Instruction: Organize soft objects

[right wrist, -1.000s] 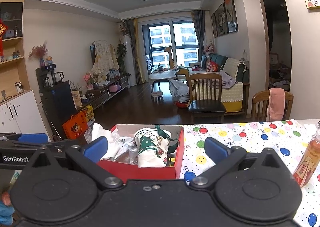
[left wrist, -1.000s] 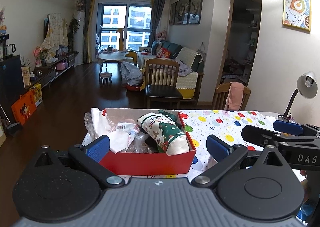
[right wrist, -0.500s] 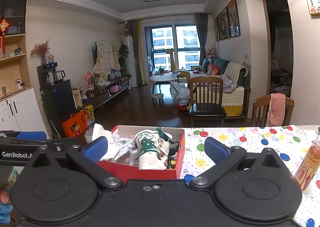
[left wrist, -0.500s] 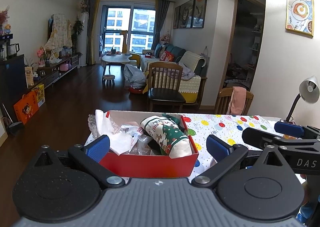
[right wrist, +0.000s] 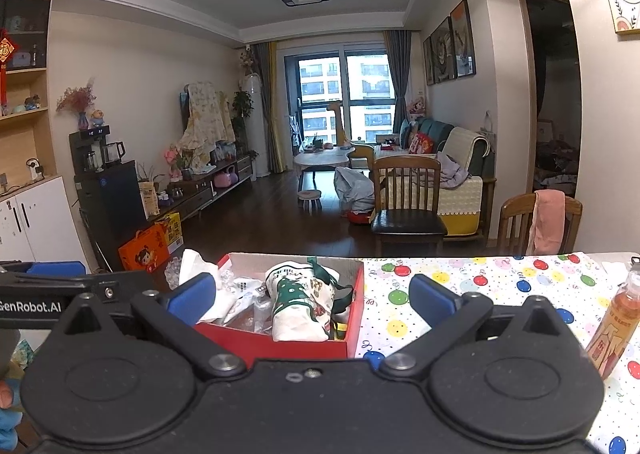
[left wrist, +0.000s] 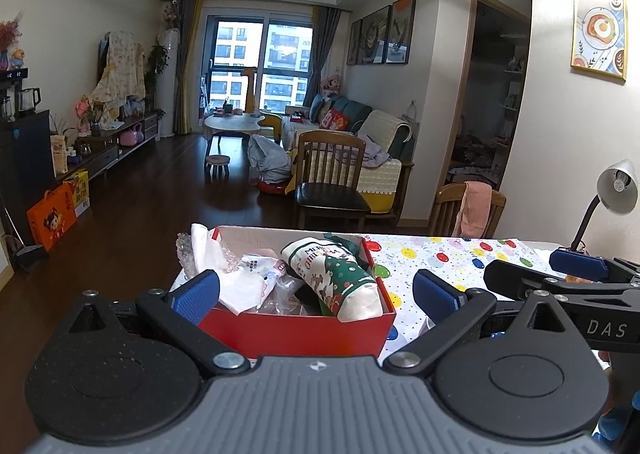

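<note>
While both claws hang above the near edge of the tabletop, nothing sits between their blue pads.

Left claw (left wrist: 316, 294): fingers spread wide, holding nothing, aimed at the red box.
Right claw (right wrist: 312, 296): fingers spread wide too, holding nothing, aimed at the same box from a little to its right.
Each claw in the other's view: the right one shows at the right edge of the left wrist view, the left one at the left edge of the right wrist view.
Red box (left wrist: 296, 328): open-topped cardboard, standing at the left end of the tabletop, just beyond both claws.
Christmas stocking (left wrist: 340, 274): white and green with a tree print, lying in the right half of the box, its toe end against the near wall.
White cloth (left wrist: 228, 274): crumpled in the left half of the box, draped over the left rim.
Clear plastic wrap (left wrist: 288, 290): bunched in the box between the cloth and the stocking.
Tabletop (right wrist: 480, 294): covered by a white cloth with coloured balloon dots.
Bottle (right wrist: 614, 326): orange-labelled, upright at the right, well apart from the box.
Desk lamp (left wrist: 612, 193): grey, at the far right.
Chair (right wrist: 540, 221): wooden, behind the tabletop, with a pink towel over its back.
</note>
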